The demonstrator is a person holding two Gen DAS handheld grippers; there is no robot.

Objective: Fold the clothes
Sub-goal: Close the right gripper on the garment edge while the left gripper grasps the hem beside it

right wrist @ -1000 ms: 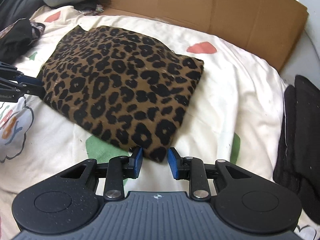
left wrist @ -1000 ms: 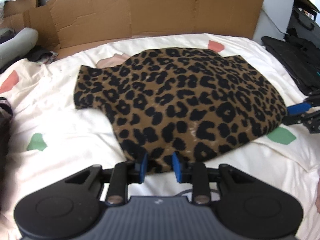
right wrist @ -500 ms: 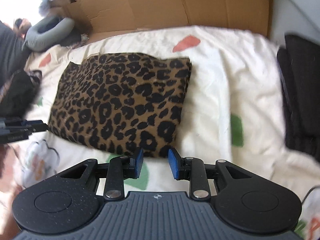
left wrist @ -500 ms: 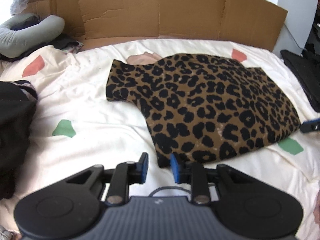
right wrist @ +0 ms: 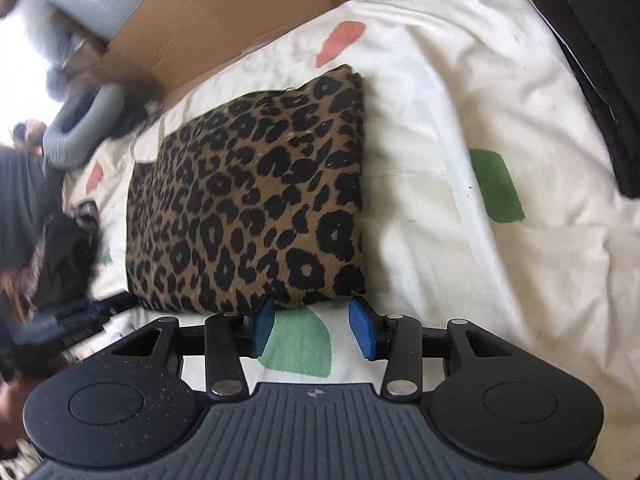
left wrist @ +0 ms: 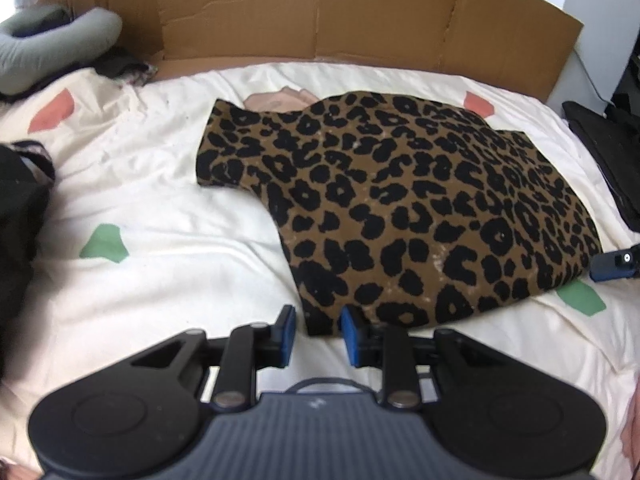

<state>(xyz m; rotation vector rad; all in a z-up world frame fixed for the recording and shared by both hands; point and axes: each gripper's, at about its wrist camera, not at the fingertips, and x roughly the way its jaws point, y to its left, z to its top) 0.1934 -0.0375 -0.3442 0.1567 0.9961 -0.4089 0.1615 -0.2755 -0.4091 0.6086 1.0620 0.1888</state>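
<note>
Leopard-print top [left wrist: 420,216] lying folded on the bed [left wrist: 160,208]. Left hand-held gripper [left wrist: 316,334] released at its near corner; right hand-held gripper [right wrist: 312,326] opening, empty, at its near edge.

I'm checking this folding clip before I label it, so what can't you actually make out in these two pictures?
- Underside and inner folds of the leopard top: hidden by its own upper layer, both views.
- Pink cloth: mostly covered by the top, left wrist view.
- Dark clothes: cut by the frame edge, right wrist view.
- Grey pillow and clutter around it: motion-blurred, right wrist view.
- Right gripper: only its tip shows, left wrist view.
</note>
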